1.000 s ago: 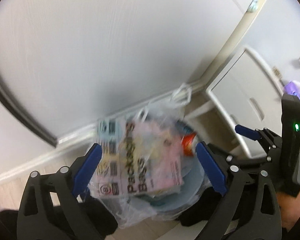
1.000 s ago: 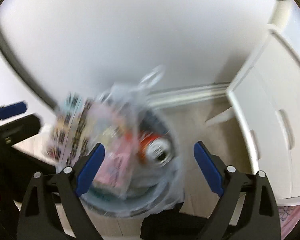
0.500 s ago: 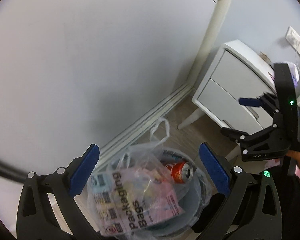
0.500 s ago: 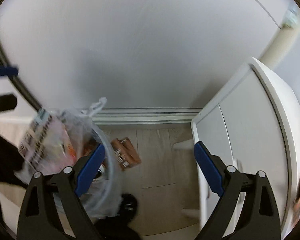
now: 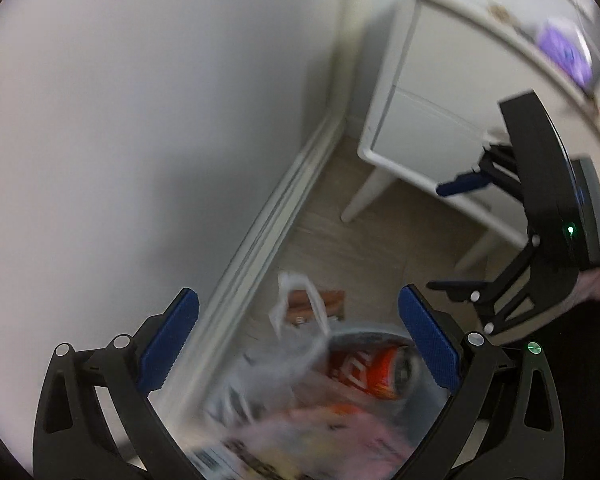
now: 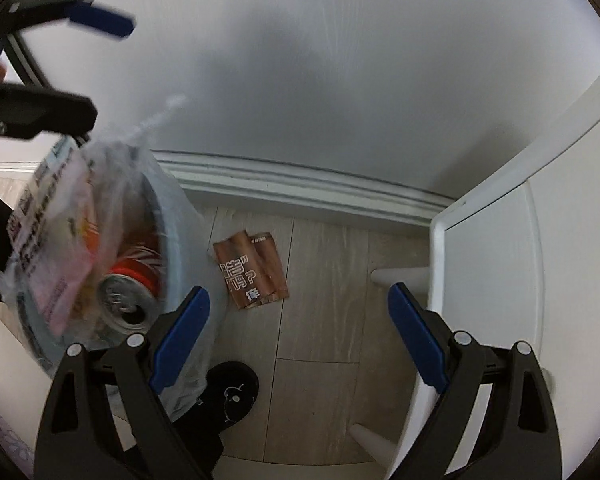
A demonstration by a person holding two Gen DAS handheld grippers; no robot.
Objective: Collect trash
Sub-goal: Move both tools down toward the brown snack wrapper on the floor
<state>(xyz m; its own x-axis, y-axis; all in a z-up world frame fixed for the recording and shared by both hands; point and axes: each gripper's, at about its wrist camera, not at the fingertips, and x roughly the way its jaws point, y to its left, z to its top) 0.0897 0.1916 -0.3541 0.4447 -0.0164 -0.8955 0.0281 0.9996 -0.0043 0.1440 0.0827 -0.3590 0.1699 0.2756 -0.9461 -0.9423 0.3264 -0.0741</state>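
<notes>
- Grippers first: the left gripper [image 5: 298,344] is angled down at the floor with its blue pads spread wide and nothing between them.
- Same deal for the right gripper [image 6: 298,338], jaws wide apart, empty, tipped down toward the floor [image 6: 324,320].
- From the left wrist view the right gripper sits off to its right and higher up, in front of the white cabinet [image 5: 432,92]. A bit of a hand shows behind it at the frame edge.
- Trash bin [image 6: 176,240] with a clear plastic bag [image 6: 112,184] in it sits right below the left gripper, and down-left of the right gripper's left finger. It's pretty blurry in both views.
- Inside the bag there's a red soda can [image 6: 128,292] lying on its side, open top facing the right wrist camera, plus a pinkish printed packet [image 6: 48,232] leaning over the bin's far-left side.
- Brown wrapper [image 6: 252,270] is the bit lying loose on the floor. It's flat, just beside the bin, ahead of the right gripper and a little left of centre between its fingers, not touching them.
- From the left gripper the wrapper is ahead, partly hidden behind the bag handle [image 5: 300,300].
- Baseboard [image 6: 300,188] and a plain grey wall run behind everything, and the cabinet's legs stand on the floor right of the right gripper.
- A black round thing [image 6: 230,392] sits on the floor under the right gripper, can't tell what it is.
</notes>
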